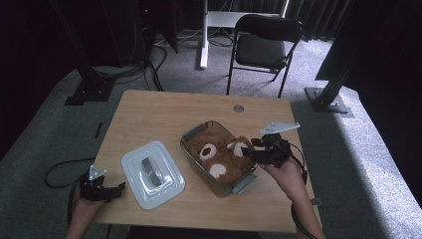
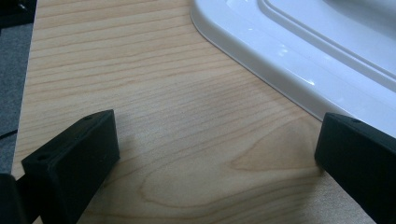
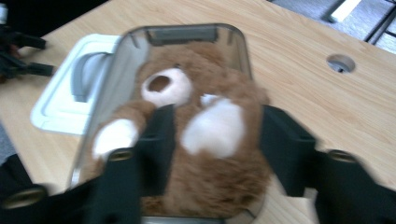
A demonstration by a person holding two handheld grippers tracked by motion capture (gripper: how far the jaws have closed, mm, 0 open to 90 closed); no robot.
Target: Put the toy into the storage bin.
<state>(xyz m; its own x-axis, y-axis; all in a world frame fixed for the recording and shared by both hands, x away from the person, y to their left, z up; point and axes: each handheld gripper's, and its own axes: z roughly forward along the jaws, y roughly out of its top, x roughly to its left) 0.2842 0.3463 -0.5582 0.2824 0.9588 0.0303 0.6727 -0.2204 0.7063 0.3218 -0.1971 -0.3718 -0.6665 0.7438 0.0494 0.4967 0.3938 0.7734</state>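
Straddling the brown plush bear's (image 3: pixel 210 154) foot inside the clear plastic container (image 1: pixel 193 132) with jaws apart and holding nothing, the right hand-held gripper (image 1: pixel 251 152) should close squarely, judging by its placement.

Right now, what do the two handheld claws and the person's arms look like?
Both are black, blocky, two-jaw tools. The right claw carries a pale grey three-cornered plate on top and trails a dark cable; its jaws show round brass-coloured fittings near their base. The left claw bears a smaller grey plate, a black cable looping off behind it, and flat rectangular jaw blocks. The forearms are bare, no sleeves visible.
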